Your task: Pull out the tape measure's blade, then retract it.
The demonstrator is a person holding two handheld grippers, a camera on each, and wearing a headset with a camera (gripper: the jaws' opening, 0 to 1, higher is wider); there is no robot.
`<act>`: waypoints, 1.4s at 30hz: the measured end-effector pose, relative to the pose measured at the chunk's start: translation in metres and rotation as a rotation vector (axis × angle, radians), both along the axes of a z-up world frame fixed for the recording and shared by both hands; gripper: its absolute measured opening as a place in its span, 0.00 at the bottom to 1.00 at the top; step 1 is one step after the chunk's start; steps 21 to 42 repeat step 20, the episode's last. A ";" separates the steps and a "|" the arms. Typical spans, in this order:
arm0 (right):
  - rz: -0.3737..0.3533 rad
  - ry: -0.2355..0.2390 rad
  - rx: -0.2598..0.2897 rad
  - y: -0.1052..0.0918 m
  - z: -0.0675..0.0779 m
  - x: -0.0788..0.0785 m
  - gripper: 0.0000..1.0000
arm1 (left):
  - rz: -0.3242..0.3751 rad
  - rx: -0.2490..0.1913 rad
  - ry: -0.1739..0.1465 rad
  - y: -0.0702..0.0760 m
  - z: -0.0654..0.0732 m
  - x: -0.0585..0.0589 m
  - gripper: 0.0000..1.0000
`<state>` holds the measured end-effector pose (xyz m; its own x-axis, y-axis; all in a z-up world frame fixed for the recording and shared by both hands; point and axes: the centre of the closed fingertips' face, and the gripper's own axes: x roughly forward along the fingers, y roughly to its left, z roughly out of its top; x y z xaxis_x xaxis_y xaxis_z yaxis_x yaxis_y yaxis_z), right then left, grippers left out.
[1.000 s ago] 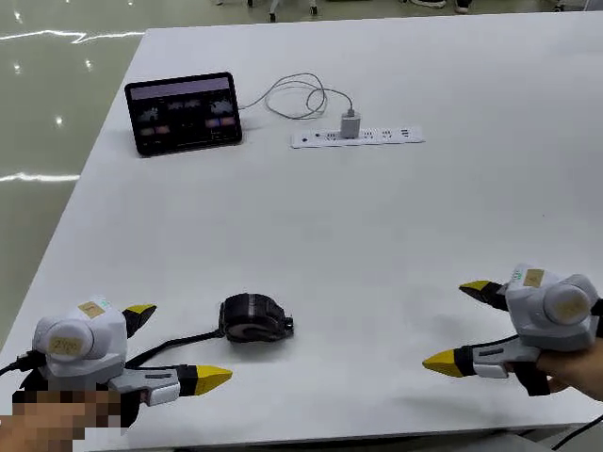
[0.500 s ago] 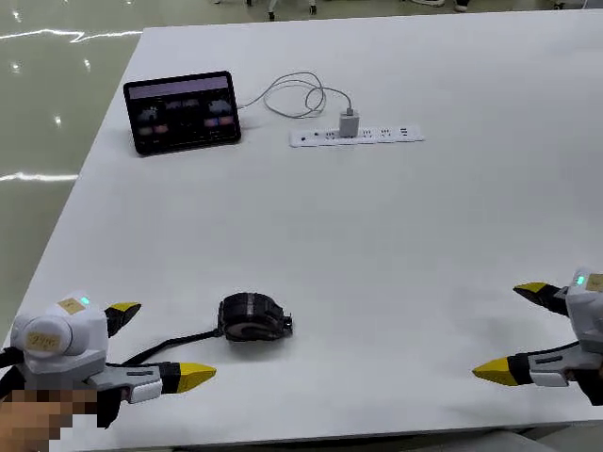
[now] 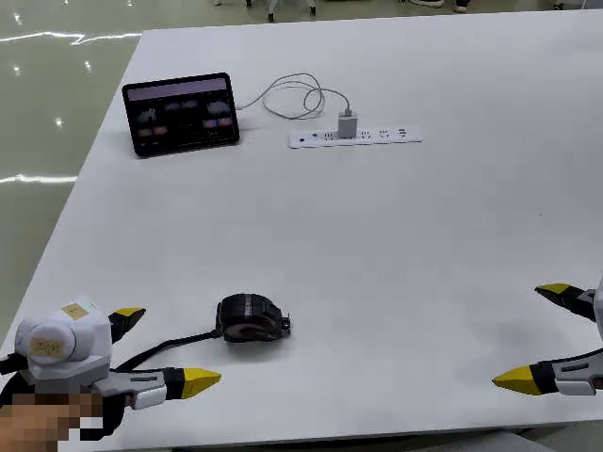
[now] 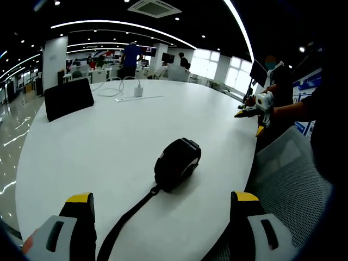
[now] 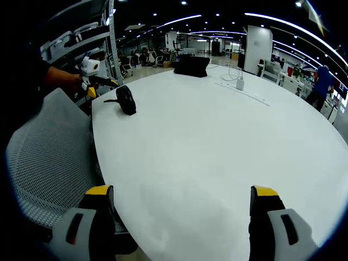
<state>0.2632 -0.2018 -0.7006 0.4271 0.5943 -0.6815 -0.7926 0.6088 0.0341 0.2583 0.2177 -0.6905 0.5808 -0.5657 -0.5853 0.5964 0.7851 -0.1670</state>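
Rounded black tape measure (image 3: 252, 319) lies on smooth white table (image 3: 377, 235).

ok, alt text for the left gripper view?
A black tape measure lies on a white table, its strap trailing between the open jaws of the left gripper. Farther off are a tablet, a power strip and the right gripper.
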 end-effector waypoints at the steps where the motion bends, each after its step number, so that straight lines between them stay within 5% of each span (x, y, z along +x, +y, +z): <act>1: -0.001 0.000 0.000 0.000 0.000 0.000 1.00 | 0.001 -0.001 0.002 0.000 0.000 0.000 1.00; 42: 0.017 -0.002 -0.004 -0.001 0.002 0.003 1.00 | 0.002 0.009 0.018 0.004 0.000 0.000 1.00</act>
